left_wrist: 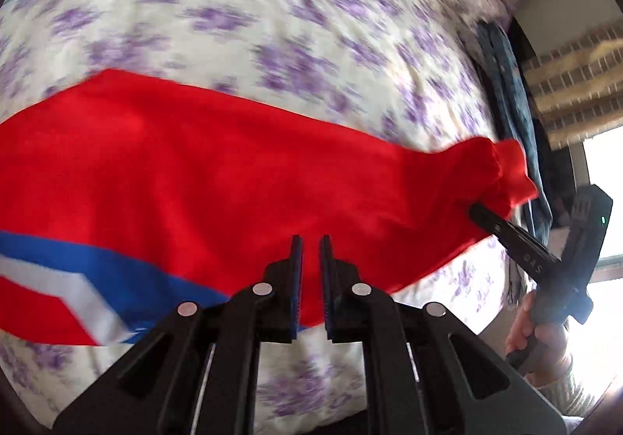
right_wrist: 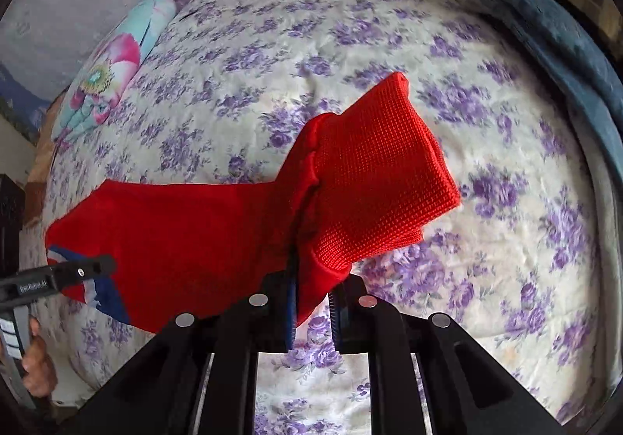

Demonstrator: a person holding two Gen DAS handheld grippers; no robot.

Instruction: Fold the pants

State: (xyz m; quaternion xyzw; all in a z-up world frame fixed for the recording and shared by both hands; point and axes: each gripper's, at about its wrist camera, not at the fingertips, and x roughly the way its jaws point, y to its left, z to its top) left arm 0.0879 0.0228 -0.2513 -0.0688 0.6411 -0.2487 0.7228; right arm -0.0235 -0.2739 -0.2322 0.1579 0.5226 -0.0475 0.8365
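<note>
Up close, the right gripper [right_wrist: 311, 299] pinches the red pants [right_wrist: 187, 225] at the gathered cuff [right_wrist: 381, 170] — fabric sits between its 2 fingers. The left gripper [left_wrist: 310, 271] is narrowly parted over the blue-and-white stripe end; whether it grips cloth is unclear. Pants stretch across the floral bedspread [right_wrist: 350, 26] — a pillow [right_wrist: 105, 81] lies far left.

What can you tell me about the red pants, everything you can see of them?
The red pants look like a waffle-textured knit, with a blue and white chevron stripe at one end and a gathered band at the other. They hang stretched over the floral bedspread. The right gripper pinches the gathered end; the left gripper holds the lower edge near the striped end.
</note>
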